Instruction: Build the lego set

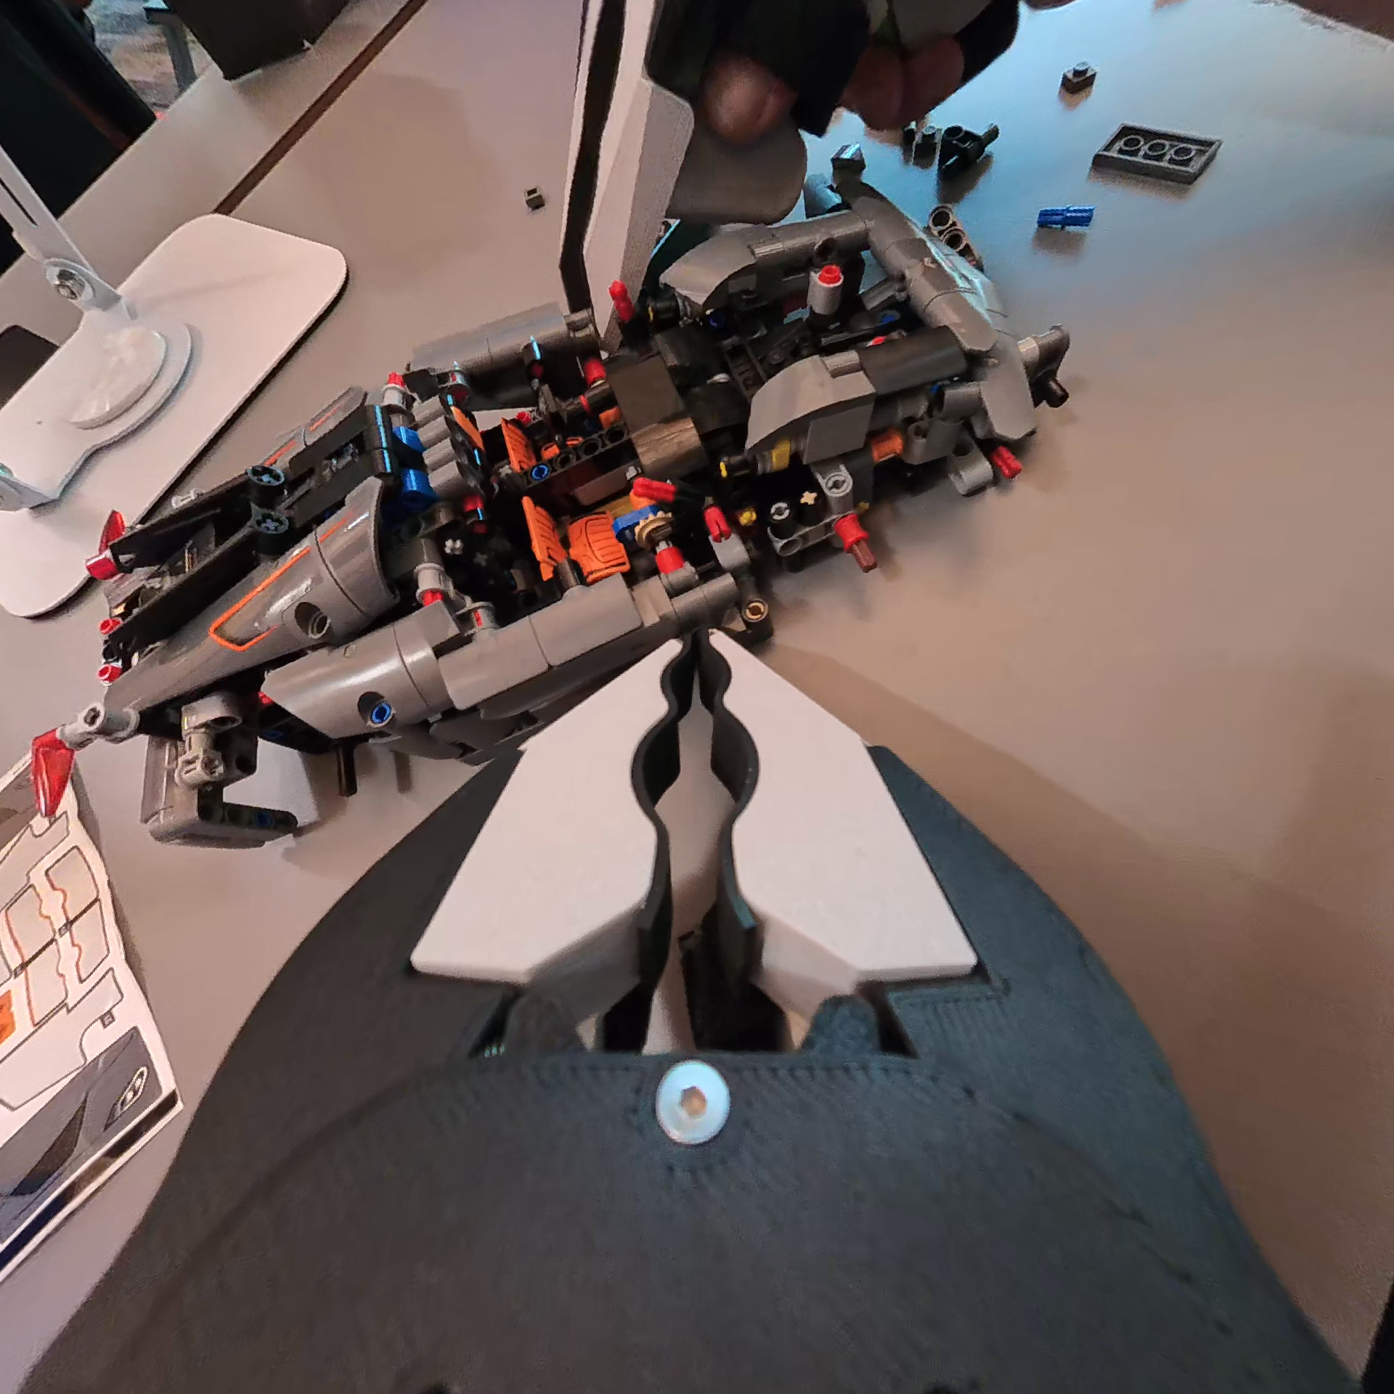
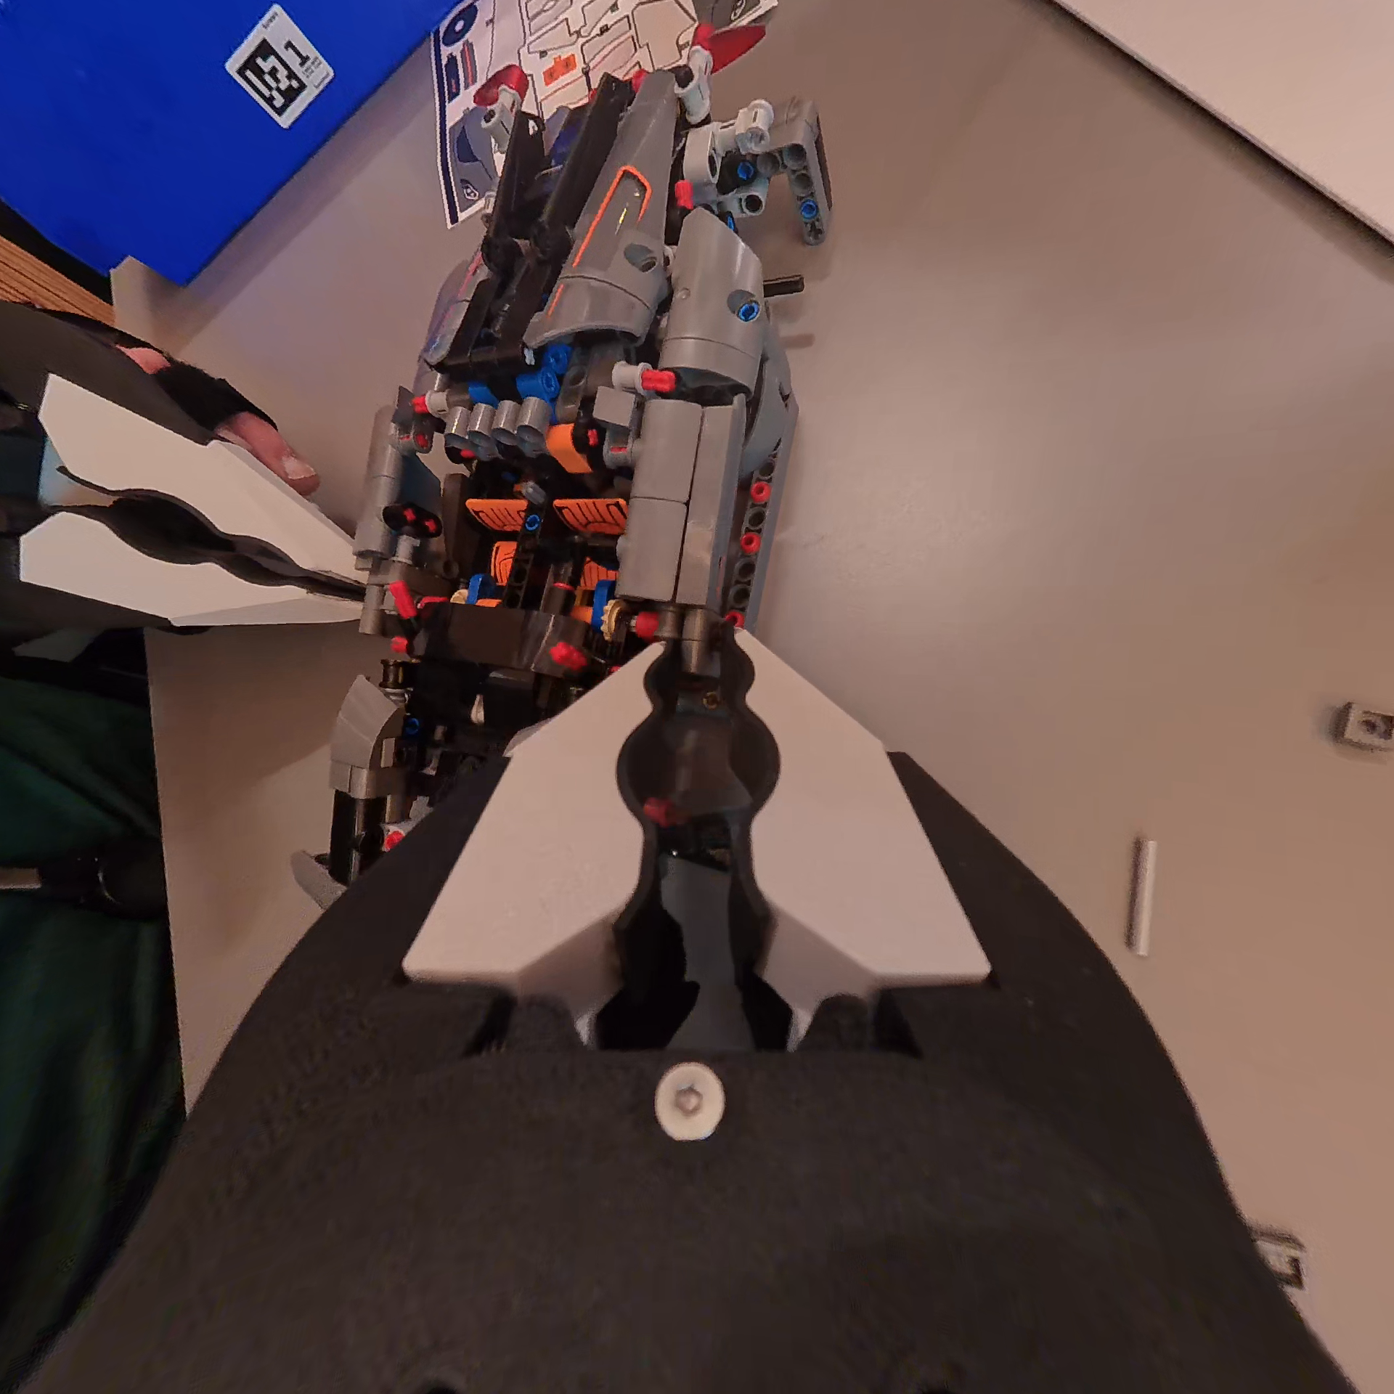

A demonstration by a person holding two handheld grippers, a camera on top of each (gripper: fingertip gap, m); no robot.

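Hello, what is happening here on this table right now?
A person is building a grey Lego car model with a two-finger tool in each hand. The right tool is clamped on a part at one end of the model. The left tool is shut, its tips at the model's side. Loose pieces, such as a dark grey plate and a blue pin, lie on the table. A sticker sheet lies nearby.

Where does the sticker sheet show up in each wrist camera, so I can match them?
Left wrist view: sticker sheet at the lower left edge, beside the car's tail.
Right wrist view: sticker sheet at the top centre, partly under that tail.
Shared landmark: the orange-outlined grey panel.
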